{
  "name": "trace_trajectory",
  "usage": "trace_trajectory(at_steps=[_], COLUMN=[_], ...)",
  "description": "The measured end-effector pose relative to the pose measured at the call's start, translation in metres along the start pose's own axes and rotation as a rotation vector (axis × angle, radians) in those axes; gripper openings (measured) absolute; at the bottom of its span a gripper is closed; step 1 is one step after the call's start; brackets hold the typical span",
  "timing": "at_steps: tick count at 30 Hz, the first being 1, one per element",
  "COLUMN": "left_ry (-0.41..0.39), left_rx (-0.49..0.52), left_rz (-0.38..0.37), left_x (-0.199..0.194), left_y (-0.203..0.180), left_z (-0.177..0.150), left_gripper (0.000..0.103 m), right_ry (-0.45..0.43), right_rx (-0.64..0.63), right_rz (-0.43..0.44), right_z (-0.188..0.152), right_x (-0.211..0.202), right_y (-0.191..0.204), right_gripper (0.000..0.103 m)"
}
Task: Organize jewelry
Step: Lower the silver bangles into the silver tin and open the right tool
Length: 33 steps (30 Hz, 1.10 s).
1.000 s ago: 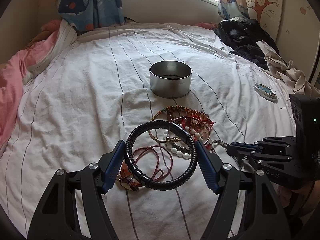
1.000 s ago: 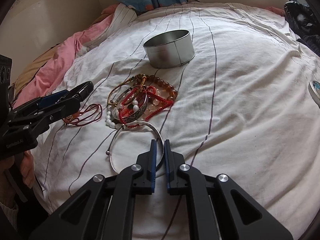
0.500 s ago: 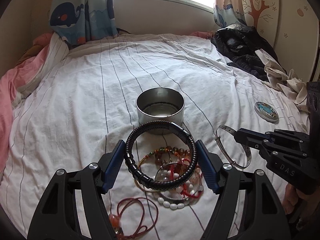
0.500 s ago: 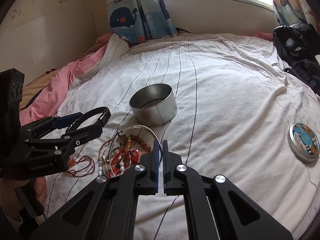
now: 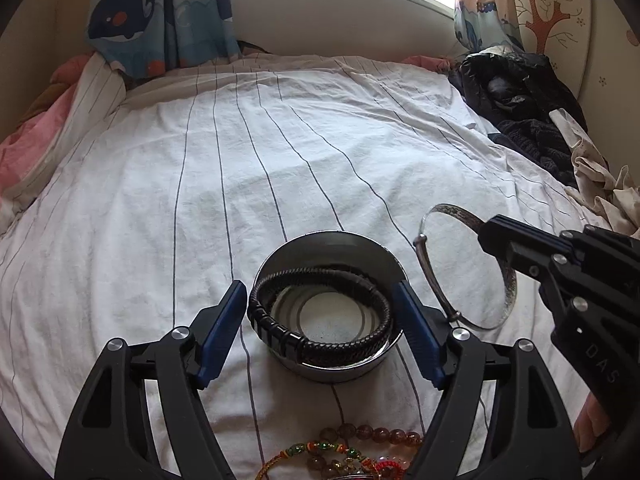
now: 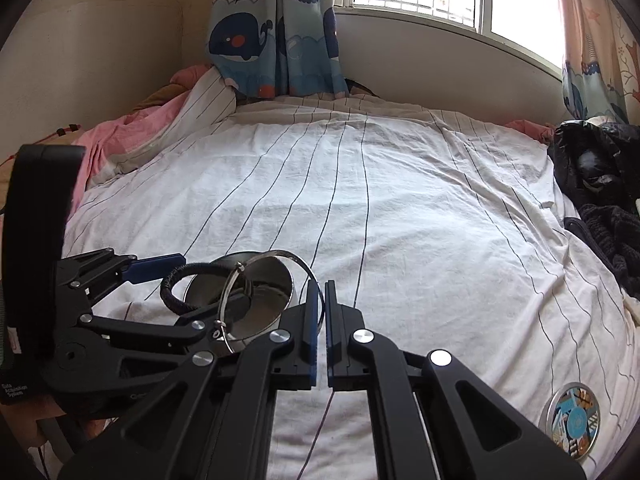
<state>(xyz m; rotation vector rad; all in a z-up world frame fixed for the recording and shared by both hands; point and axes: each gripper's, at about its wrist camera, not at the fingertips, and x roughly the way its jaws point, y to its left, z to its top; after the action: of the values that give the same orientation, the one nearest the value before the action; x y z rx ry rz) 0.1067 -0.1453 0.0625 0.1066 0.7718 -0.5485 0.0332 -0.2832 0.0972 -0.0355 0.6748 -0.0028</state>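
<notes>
My left gripper [image 5: 320, 304] is shut on a black braided leather bracelet [image 5: 320, 340] and holds it just above the open round metal tin [image 5: 332, 246] on the bed. My right gripper [image 6: 322, 300] is shut on a thin silver bangle [image 6: 272, 258], held up to the right of the tin; the bangle also shows in the left wrist view [image 5: 444, 216]. In the right wrist view the tin [image 6: 260, 292] and the black bracelet [image 6: 172, 292] sit at lower left, beside the left gripper [image 6: 160, 268].
A heap of beaded and red string bracelets [image 5: 352, 456] lies on the white striped sheet [image 5: 240, 180] just below the tin. The tin's round lid [image 6: 574, 420] lies at the right. Dark clothes [image 5: 520, 100] are piled at the far right, a pink blanket [image 5: 24, 152] at the left.
Both grippers have lifted their bracelets off the bed and moved forward to the tin. The black bracelet now hangs over the tin's mouth, and the heap has dropped to the bottom edge.
</notes>
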Motion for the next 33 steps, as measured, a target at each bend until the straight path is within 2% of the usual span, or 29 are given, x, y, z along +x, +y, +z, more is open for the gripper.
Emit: trace_trajectory(at_steps=[2, 8, 11, 13, 14, 15, 22, 25, 28, 33], left_ry=[-0.011, -0.049, -0.040, -0.019, -0.005, 0.007, 0.112, 0.163, 0.180, 0.201], left_rx=[-0.017, -0.145, -0.166, -0.152, -0.141, -0.127, -0.012, 0.023, 0.045, 0.060], left_rz=[-0.010, 0.010, 0.035, 0.045, 0.045, 0.046, 0.038, 0.068, 0.126, 0.181], left_x=[-0.006, -0.034, -0.043, -0.047, -0.049, -0.052, -0.054, -0.045, -0.040, -0.035], left_y=[0.007, 0.046, 0.056, 0.057, 0.057, 0.056, 0.041, 0.035, 0.032, 0.034], left_z=[-0.001, -0.008, -0.017, -0.025, -0.030, -0.035, -0.072, -0.080, -0.086, -0.090], left_gripper=[0.083, 0.084, 0.084, 0.084, 0.084, 0.084, 0.084, 0.076, 0.074, 0.074], right_ry=[0.001, 0.018, 0.063, 0.085, 0.080, 0.070, 0.137, 0.170, 0.174, 0.187], right_rx=[-0.018, -0.032, -0.068, -0.052, -0.035, -0.022, 0.075, 0.087, 0.091, 0.046], right_rz=[0.001, 0.042, 0.067, 0.072, 0.077, 0.084, 0.172, 0.179, 0.226, 0.365], right_z=[0.006, 0.012, 0.010, 0.005, 0.003, -0.001, -0.058, -0.078, -0.081, -0.086], right_x=[0.007, 0.026, 0.042, 0.045, 0.039, 0.030, -0.021, -0.023, -0.021, -0.022], right_y=[0.003, 0.016, 0.034, 0.036, 0.034, 0.032, 0.014, 0.015, 0.018, 0.035], right_gripper=[0.004, 0.004, 0.005, 0.014, 0.023, 0.027, 0.027, 0.027, 0.027, 0.027])
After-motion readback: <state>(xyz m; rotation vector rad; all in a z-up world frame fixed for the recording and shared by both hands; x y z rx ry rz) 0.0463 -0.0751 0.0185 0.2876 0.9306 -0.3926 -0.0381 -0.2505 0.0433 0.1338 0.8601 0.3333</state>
